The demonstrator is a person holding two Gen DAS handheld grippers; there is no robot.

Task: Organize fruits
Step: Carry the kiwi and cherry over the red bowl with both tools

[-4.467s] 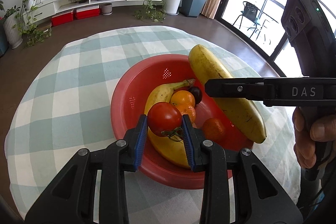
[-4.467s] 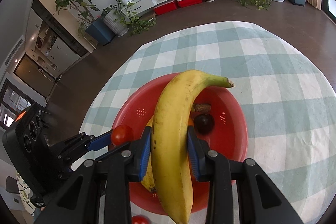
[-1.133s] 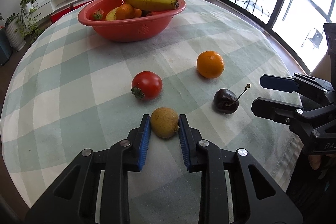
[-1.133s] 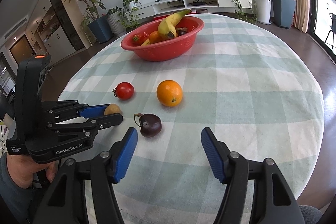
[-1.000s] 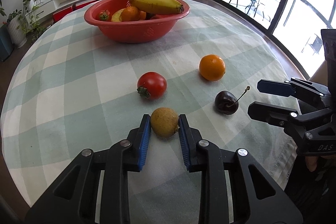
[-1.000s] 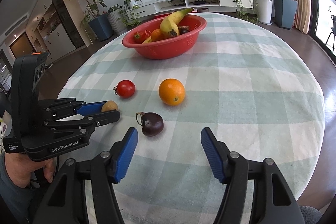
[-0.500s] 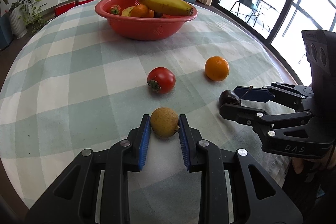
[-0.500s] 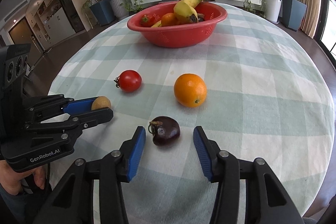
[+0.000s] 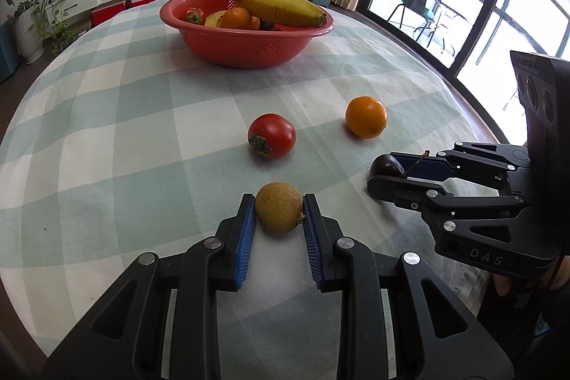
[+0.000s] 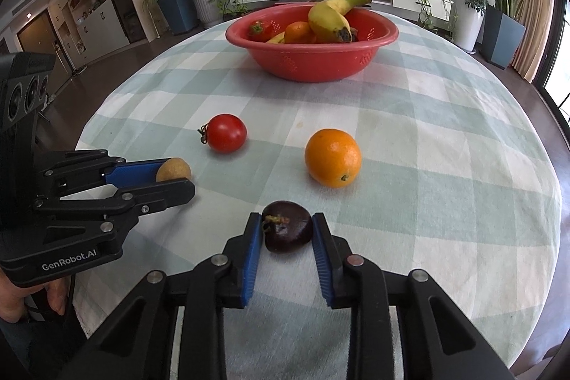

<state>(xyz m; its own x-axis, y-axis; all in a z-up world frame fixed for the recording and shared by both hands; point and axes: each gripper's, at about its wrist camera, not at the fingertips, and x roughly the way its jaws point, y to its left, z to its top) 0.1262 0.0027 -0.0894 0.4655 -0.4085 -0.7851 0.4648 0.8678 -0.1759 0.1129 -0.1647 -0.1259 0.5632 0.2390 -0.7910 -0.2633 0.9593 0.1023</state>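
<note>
L gripper (image 9: 279, 215) sits low over the checked cloth (image 9: 117, 145) w/ both blue pads (image 9: 245, 237) pressed on a small tan fruit (image 9: 279, 207), which rests on the cloth betw. them; in the R wrist view the same gripper (image 10: 171, 178) shows at far left, tan fruit (image 10: 173, 170) at its tips, a hand (image 10: 21, 300) on the grip below. Just beyond the tan fruit, slightly left of centre on the table, lies a tomato (image 9: 272, 135), calyx toward the camera, apart from everything else; R view has it (image 10: 226, 133) left of the orange. Far end of the table, centre: red bowl (image 9: 245, 48) holding a banana (image 9: 279, 6) laid across the rim, an orange-coloured fruit, another tomato and more fruit I can't make out. Right of the tomato, well apart from it, a loose orange (image 9: 366, 116) on the cloth; (image 10: 332, 157) in R view, just beyond the cherry. Furthest right, R gripper (image 10: 286, 232) has just been closing and its jaws now stand narrow on a dark cherry (image 10: 288, 230), pads touching both sides, cherry on the cloth w/ stem end to the left. From the L view that gripper (image 9: 386, 171) comes in from the right edge, cherry (image 9: 386, 165) at its tips, stem poking up betw. the fingers.
</note>
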